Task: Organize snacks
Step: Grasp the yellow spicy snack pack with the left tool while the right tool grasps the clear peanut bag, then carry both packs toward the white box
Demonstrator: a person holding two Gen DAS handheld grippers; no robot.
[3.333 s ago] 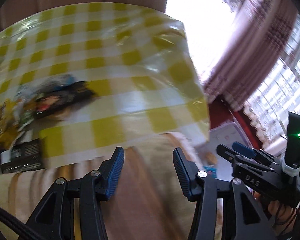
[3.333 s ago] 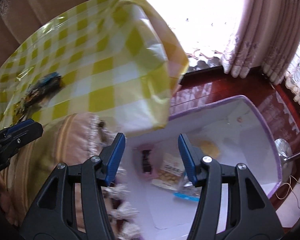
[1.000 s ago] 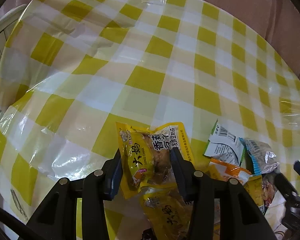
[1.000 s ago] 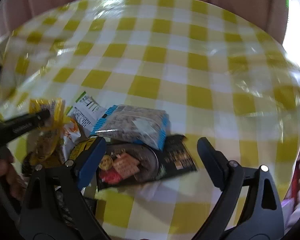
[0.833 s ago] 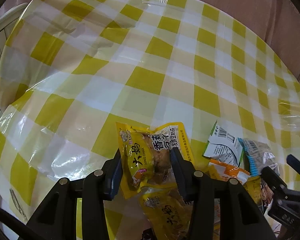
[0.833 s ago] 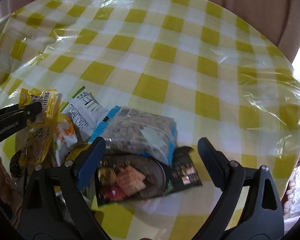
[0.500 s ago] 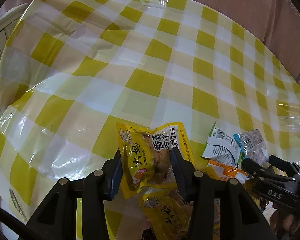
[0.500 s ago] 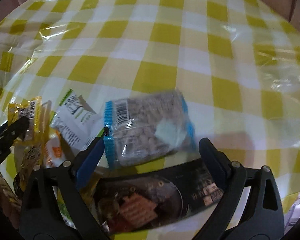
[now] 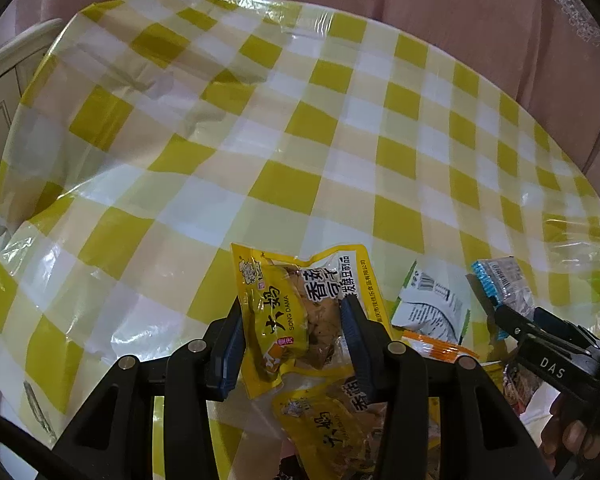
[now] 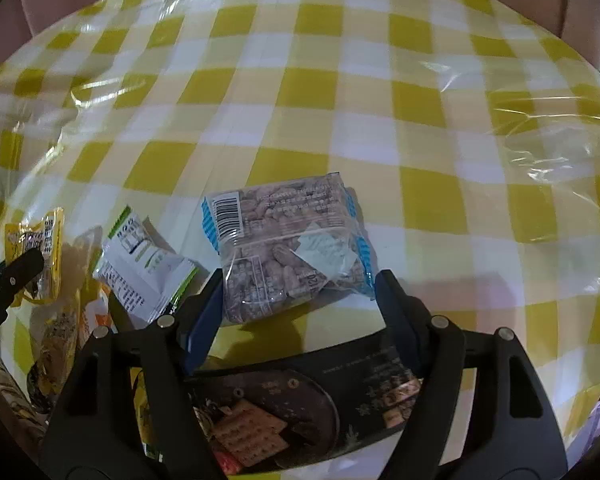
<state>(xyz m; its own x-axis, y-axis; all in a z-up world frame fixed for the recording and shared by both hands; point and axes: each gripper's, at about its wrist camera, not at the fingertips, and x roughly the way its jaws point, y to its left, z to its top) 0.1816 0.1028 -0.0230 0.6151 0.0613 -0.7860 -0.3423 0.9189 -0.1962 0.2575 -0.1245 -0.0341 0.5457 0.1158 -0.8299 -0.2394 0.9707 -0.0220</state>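
Our left gripper pinched the yellow tofu packet; our right gripper was closing around the peanut bag, lifting next.

Left tool tilted downward, pads pressed on both sides of a yellow snack packet, grip firm. Right tool also tilted downward, jaws closing around a clear peanut bag; left pad touching it, right pad just beside. Fingers of the person's right hand wrap its handle.
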